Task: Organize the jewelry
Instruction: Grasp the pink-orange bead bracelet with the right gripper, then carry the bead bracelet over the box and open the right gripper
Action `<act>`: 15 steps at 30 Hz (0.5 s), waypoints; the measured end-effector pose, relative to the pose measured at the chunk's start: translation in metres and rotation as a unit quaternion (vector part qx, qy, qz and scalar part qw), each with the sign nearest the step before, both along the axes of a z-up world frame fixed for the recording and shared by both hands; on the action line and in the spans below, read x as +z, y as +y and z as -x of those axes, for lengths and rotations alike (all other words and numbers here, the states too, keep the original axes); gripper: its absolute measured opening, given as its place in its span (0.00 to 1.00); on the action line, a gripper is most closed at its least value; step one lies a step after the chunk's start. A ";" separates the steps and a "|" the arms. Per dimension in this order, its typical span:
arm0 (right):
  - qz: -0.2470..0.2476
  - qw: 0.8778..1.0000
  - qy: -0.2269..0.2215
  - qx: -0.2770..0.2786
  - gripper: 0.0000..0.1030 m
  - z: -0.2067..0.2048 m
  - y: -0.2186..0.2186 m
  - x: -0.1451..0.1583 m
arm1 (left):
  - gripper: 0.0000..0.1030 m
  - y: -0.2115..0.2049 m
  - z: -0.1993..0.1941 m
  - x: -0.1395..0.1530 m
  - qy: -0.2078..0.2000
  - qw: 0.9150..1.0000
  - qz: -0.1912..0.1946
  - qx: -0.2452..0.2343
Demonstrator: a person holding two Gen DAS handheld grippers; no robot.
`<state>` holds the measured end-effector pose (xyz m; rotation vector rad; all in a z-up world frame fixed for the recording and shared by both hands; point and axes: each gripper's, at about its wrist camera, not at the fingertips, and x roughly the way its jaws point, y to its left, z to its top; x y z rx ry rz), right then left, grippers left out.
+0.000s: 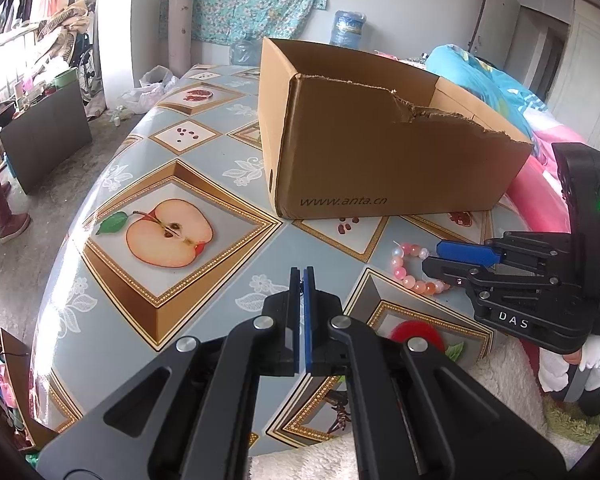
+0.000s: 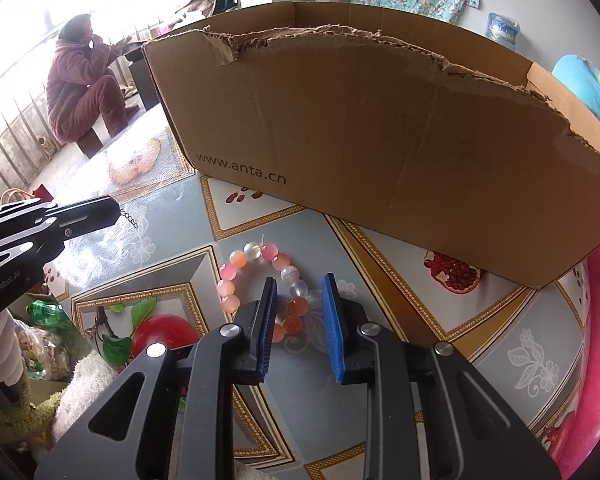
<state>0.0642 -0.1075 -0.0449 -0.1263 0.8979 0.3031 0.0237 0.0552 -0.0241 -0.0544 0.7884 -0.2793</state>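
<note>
Left wrist view. Left gripper point(image 1: 303, 276), black with blue pads, has its jaws closed together; a thin dark chain link shows pinched at the tips, hard to make out here. It hangs over the table point(image 1: 204, 152), which is covered in a blue-grey oilcloth printed with framed fruit pictures. A brown corrugated cardboard box point(image 1: 380, 152) with a torn top edge and "www.anta.cn" printed on its side stands on the table beyond the gripper, open at the top. To the right, a bracelet of round pink, orange and clear beads point(image 1: 410, 276) lies flat on the oilcloth in front of the box, apart from it. Right gripper point(image 1: 452, 260) is over the bracelet's right part, covering some beads.

Right wrist view. Right gripper point(image 2: 300, 300) has its blue pads standing apart, with the near side of the bead bracelet point(image 2: 260, 284) lying between and beyond them; pads do not press on the beads. The bracelet rests on the table point(image 2: 480, 320), near the cardboard box point(image 2: 380, 128) but not touching it. At left, the left gripper point(image 2: 116, 210) is clamped on a short dark metal chain point(image 2: 130, 218), whose end links dangle from the tips above the oilcloth. A person in a maroon padded suit point(image 2: 84, 88) sits in the background by a railing.
</note>
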 end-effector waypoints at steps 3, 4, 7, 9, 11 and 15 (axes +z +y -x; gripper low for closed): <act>-0.005 1.000 0.004 0.002 0.23 -0.001 -0.001 0.000 | 0.01 -0.002 -0.001 0.001 0.000 1.000 -0.001 -0.002; -0.007 1.000 0.004 0.003 0.22 -0.001 -0.002 0.000 | 0.01 -0.003 -0.001 0.001 0.000 1.000 -0.001 -0.003; -0.016 1.000 0.008 0.009 0.11 -0.001 -0.003 -0.001 | 0.01 -0.006 0.000 0.002 -0.002 1.000 -0.002 -0.005; -0.025 1.000 0.012 0.011 0.10 -0.001 -0.004 -0.001 | 0.01 -0.007 0.002 0.003 -0.003 1.000 -0.003 -0.005; -0.037 0.999 0.017 0.012 0.10 0.000 -0.004 0.000 | 0.01 -0.008 0.004 0.005 -0.005 1.000 -0.004 -0.005; -0.061 0.998 0.008 0.012 0.10 0.006 -0.006 0.008 | 0.01 -0.008 0.009 0.012 -0.011 1.000 -0.005 -0.004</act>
